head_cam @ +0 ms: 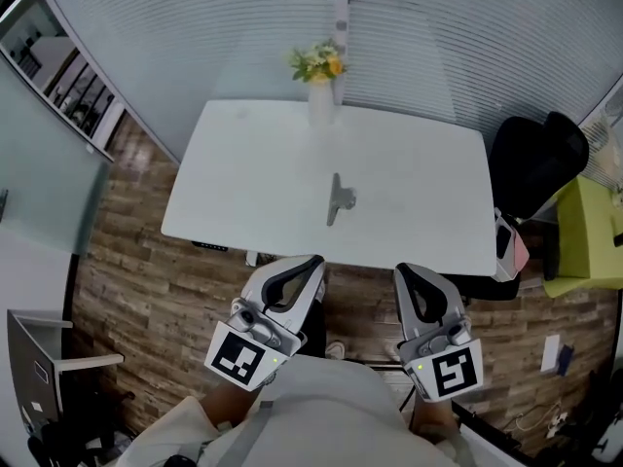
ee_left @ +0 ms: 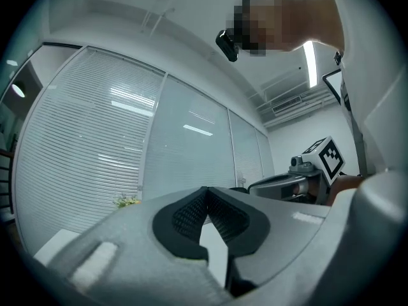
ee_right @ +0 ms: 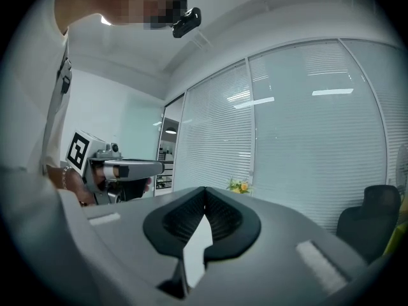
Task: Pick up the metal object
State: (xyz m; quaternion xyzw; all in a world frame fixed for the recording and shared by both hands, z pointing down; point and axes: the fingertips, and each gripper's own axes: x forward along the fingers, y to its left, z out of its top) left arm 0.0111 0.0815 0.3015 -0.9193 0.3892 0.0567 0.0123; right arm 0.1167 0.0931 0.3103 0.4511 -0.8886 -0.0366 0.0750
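Note:
A small grey metal object (head_cam: 339, 200) lies flat near the middle of the white table (head_cam: 253, 173) in the head view. Both grippers hang near my body, short of the table's front edge. My left gripper (head_cam: 310, 261) is shut with nothing between its tips, and its jaws (ee_left: 205, 193) point up toward the window blinds. My right gripper (head_cam: 407, 269) is likewise shut and empty, and its tips (ee_right: 204, 191) meet in its own view. Neither gripper view shows the metal object.
A vase of yellow and white flowers (head_cam: 320, 71) stands at the table's far edge. A black office chair (head_cam: 535, 159) and a lime-green seat (head_cam: 589, 232) stand to the right. Wood floor lies around the table; shelving (head_cam: 68, 81) runs along the left wall.

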